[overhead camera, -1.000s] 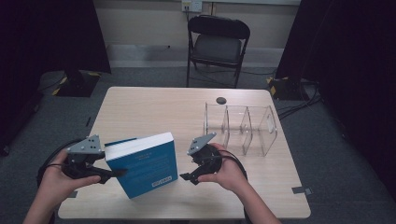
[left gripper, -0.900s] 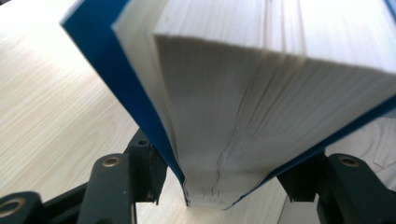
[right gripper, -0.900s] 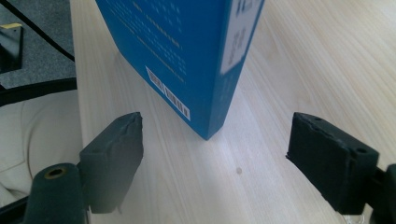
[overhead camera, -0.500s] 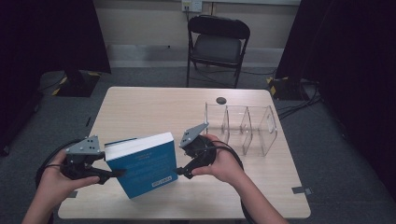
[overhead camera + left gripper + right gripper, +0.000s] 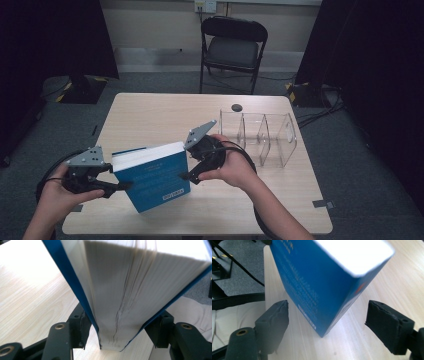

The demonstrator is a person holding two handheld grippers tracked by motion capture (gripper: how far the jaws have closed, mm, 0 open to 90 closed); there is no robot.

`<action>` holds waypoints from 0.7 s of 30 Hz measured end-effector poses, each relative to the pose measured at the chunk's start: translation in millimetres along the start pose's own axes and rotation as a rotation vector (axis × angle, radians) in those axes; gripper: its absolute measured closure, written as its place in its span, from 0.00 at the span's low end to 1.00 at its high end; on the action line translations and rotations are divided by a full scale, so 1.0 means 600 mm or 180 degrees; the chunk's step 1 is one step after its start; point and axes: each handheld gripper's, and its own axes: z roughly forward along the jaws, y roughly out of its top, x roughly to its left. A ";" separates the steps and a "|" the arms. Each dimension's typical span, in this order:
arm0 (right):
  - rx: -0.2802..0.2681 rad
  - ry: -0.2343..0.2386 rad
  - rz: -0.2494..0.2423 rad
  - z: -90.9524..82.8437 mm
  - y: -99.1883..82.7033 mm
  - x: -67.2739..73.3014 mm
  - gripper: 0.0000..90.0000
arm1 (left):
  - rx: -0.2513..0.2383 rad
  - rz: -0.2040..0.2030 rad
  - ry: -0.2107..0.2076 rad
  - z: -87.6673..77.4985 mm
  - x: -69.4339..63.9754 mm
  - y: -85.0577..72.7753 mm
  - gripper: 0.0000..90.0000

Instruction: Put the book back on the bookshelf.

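A thick blue-covered book stands tilted on edge on the wooden table, its white page block facing up. My left gripper is shut on its left end. In the left gripper view the two pads press the blue covers on either side of the book's pages. My right gripper is at the book's right edge, tilted down toward it. In the right gripper view its jaws stand open on either side of the book's lower corner, and neither pad touches it.
A clear plastic organizer with three compartments stands at the right of the table. A small dark round object lies near the far edge. A black folding chair is beyond the table. Cables trail off the left edge.
My right gripper has risen and moved left, closer to the book's right edge, and now tilts more steeply. The left gripper and the book have kept their place.
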 end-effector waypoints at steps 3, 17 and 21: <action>0.0027 -0.0004 -0.0010 0.001 0.012 -0.007 0.20 | 0.0003 0.0002 0.0003 0.000 0.000 0.000 0.48; 0.0048 0.0009 -0.0078 0.011 0.041 -0.022 0.22 | 0.0014 0.0001 0.0007 0.003 -0.001 0.002 0.48; 0.0055 0.0063 -0.0085 0.015 0.048 -0.022 0.22 | -0.0010 -0.0012 -0.0006 0.004 0.000 0.001 0.48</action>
